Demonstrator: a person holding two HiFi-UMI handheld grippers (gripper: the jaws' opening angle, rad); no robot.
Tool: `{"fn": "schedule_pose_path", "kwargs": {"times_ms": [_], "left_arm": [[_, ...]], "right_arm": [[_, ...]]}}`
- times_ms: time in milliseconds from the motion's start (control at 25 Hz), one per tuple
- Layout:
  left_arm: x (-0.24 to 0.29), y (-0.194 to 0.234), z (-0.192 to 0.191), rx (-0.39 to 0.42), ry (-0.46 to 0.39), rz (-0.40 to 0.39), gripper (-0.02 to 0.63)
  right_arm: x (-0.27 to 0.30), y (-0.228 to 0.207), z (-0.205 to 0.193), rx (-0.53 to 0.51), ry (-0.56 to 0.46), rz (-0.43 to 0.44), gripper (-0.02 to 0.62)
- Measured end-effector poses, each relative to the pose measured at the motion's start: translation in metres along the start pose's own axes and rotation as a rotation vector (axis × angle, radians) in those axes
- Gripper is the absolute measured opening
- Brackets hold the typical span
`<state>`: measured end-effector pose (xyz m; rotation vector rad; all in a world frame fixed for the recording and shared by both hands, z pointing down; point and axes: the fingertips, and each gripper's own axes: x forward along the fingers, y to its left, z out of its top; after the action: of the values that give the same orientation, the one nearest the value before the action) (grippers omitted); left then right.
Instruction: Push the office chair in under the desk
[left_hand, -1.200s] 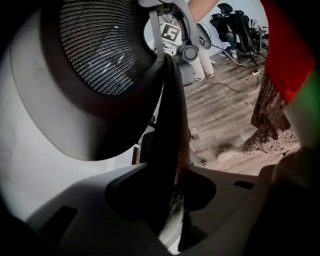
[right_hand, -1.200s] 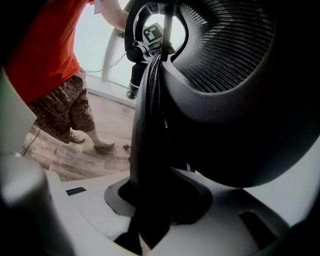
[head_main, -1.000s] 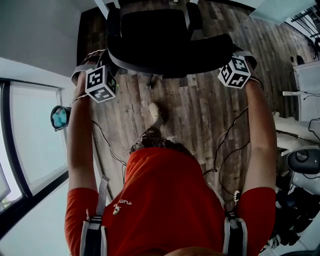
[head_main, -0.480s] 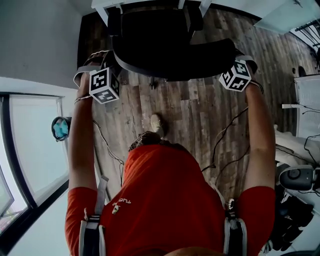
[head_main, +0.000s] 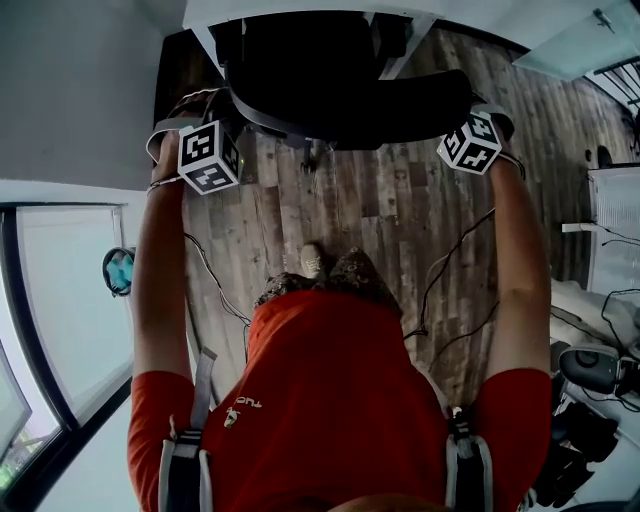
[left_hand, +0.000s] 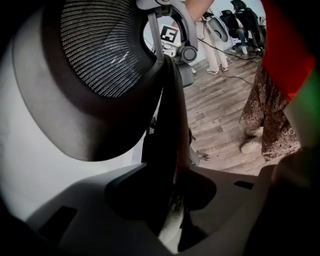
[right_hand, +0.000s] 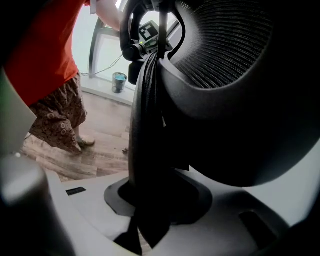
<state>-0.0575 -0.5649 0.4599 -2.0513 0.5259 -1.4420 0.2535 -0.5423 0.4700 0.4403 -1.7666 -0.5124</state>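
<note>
Seen from above, a black office chair (head_main: 330, 80) stands with its front already under the white desk (head_main: 250, 8) at the frame's top edge. The left gripper (head_main: 222, 120) and right gripper (head_main: 455, 118) each pinch one side rim of the backrest, jaws narrowed tight onto it. An even push from both sides should roll the chair in straight. The seat's front, most wheels and the room left under the desk are hidden.
</note>
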Motion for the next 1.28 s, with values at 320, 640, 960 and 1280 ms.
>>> {"fn": "schedule_pose_path", "kwargs": {"times_ms": [320, 640, 960, 1280], "left_arm": [[0.032, 0.043, -0.004, -0.007, 0.006, 0.006, 0.143], [0.074, 0.087, -0.011, -0.032, 0.029, 0.014, 0.149], [0.111, 0.126, -0.007, -0.050, 0.048, 0.012, 0.149], [0.137, 0.153, -0.005, -0.070, 0.060, 0.025, 0.153]], "right_arm": [[0.029, -0.048, -0.013, 0.002, 0.002, 0.011, 0.129], [0.063, -0.100, -0.029, -0.014, -0.015, 0.013, 0.127], [0.090, -0.150, -0.053, -0.037, -0.029, 0.020, 0.127], [0.111, -0.185, -0.067, -0.055, -0.051, 0.018, 0.127]]}}
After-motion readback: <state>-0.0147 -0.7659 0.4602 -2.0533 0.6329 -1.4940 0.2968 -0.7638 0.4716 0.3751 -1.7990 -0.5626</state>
